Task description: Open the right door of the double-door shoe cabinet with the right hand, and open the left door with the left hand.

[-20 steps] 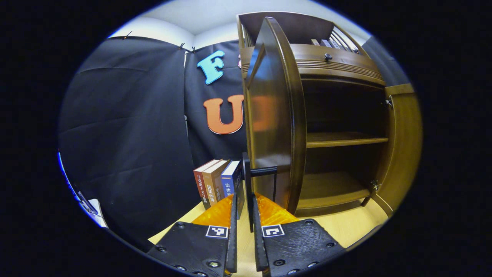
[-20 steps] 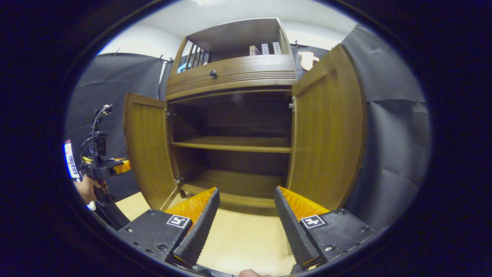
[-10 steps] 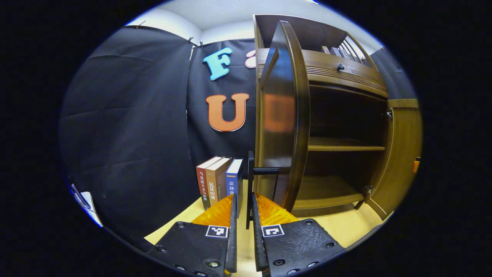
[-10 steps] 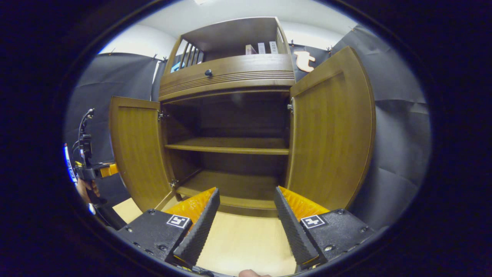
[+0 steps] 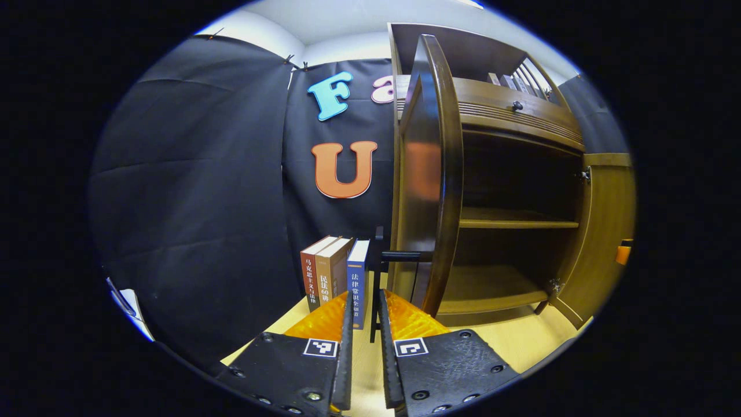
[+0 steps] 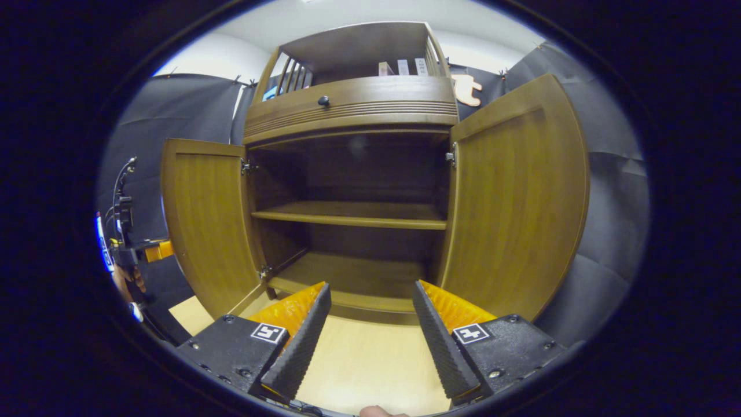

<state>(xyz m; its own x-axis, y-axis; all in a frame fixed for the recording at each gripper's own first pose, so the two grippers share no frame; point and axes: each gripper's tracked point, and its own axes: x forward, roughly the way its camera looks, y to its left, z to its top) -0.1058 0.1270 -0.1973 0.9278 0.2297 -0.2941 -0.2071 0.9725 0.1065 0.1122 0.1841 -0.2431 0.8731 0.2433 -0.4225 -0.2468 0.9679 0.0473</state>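
The brown wooden shoe cabinet (image 6: 347,110) stands with both doors swung out. In the right gripper view the left door (image 6: 202,226) and the right door (image 6: 515,202) flank two bare shelves (image 6: 353,214). My right gripper (image 6: 370,286) hangs open before the bottom shelf, holding nothing. In the left gripper view the left door (image 5: 425,185) is seen edge-on, and its black bar handle (image 5: 376,272) runs down between the nearly closed fingers of my left gripper (image 5: 365,295). The right door (image 5: 602,231) shows at the far right. The left gripper (image 6: 136,252) also appears beside the left door, held by a hand (image 6: 124,281).
Three upright books (image 5: 336,278) stand on the light wooden surface (image 6: 365,359) just left of the left door. Black cloth walls close in on both sides. A drawer knob (image 6: 323,101) sits above the doors, with more books on the top shelf (image 6: 399,66).
The left door has swung a little wider with my left gripper on its handle. The right gripper has drifted slightly, still open; the right door looks unchanged.
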